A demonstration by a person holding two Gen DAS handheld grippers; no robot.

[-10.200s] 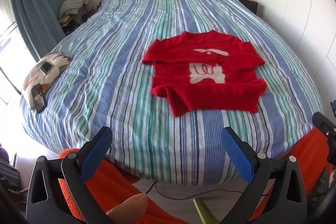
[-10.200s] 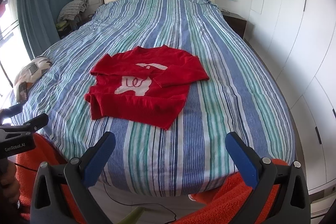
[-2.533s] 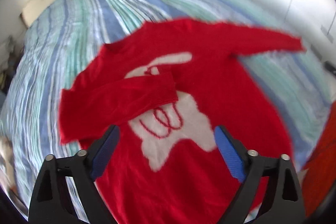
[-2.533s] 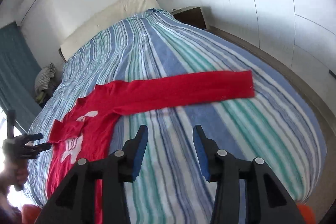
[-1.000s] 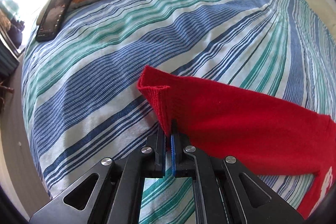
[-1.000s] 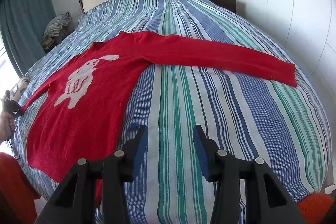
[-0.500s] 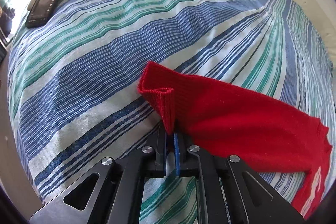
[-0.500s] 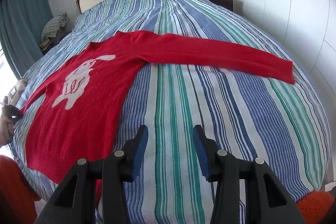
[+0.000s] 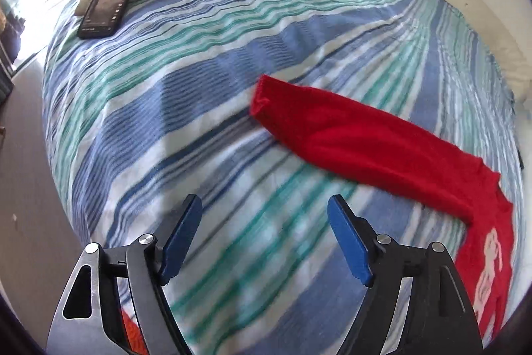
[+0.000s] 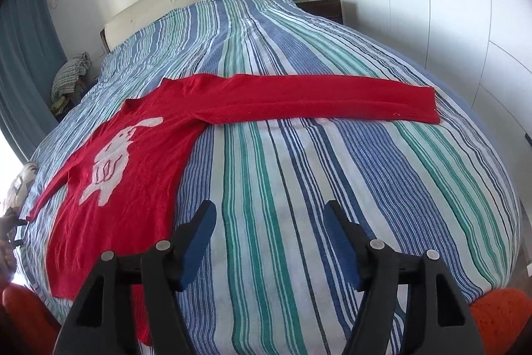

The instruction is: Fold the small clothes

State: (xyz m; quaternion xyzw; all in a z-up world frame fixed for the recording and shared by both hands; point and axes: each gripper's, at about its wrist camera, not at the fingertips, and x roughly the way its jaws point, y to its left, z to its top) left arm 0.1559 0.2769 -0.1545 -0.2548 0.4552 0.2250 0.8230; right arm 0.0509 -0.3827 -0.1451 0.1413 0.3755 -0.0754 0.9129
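On the striped bed (image 10: 332, 155) a red sweater (image 10: 139, 155) lies flat, sleeves spread. Both jaws are opening over bare cover: left hand-held gripper (image 9: 264, 238) wide, right hand-held gripper (image 10: 271, 238) narrower.

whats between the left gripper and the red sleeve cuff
Only bare striped bedcover lies between the opening left gripper and the sweater's cuff, seen in the left wrist view.

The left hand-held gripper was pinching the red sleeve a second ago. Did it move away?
Yes. The left hand-held gripper has backed off from the sleeve cuff, which now lies on the striped bedspread; its jaws are opening with nothing between them.
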